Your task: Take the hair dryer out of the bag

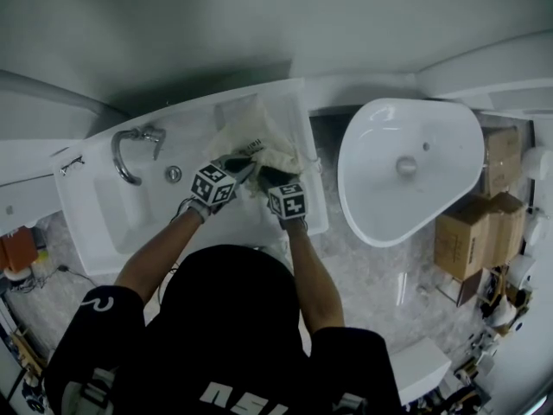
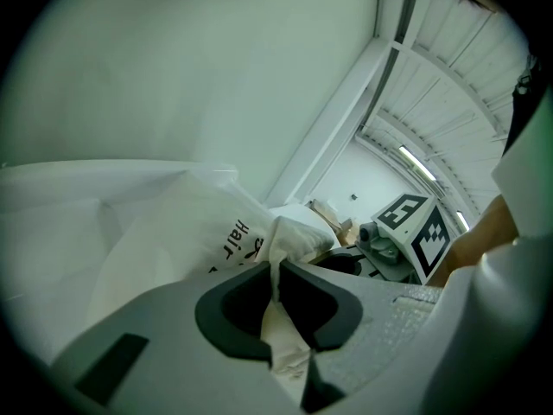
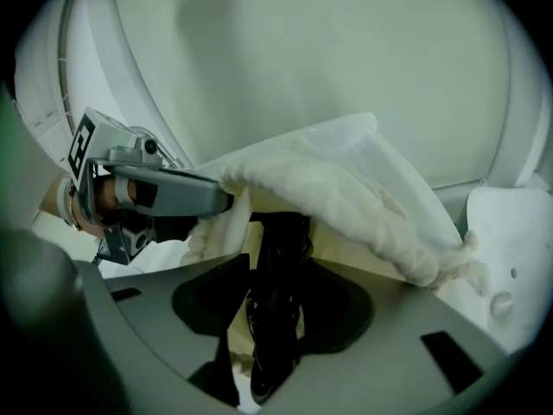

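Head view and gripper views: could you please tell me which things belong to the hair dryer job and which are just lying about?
Job: bag, hair dryer, left gripper, right gripper.
Lying about: sink, tap, loose basin, cardboard boxes.

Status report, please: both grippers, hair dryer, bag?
Left gripper shut on bag. Right gripper shut on black hair dryer, partly inside bag. Nothing seen blocking.

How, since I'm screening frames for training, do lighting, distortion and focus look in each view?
Head view: strong fisheye bends the sink edges, light flat and dim. Left gripper view: dark round vignette, near left gripper soft, print on the bag readable. Right gripper view: same vignette; the hair dryer in the right gripper sits in deep shadow.
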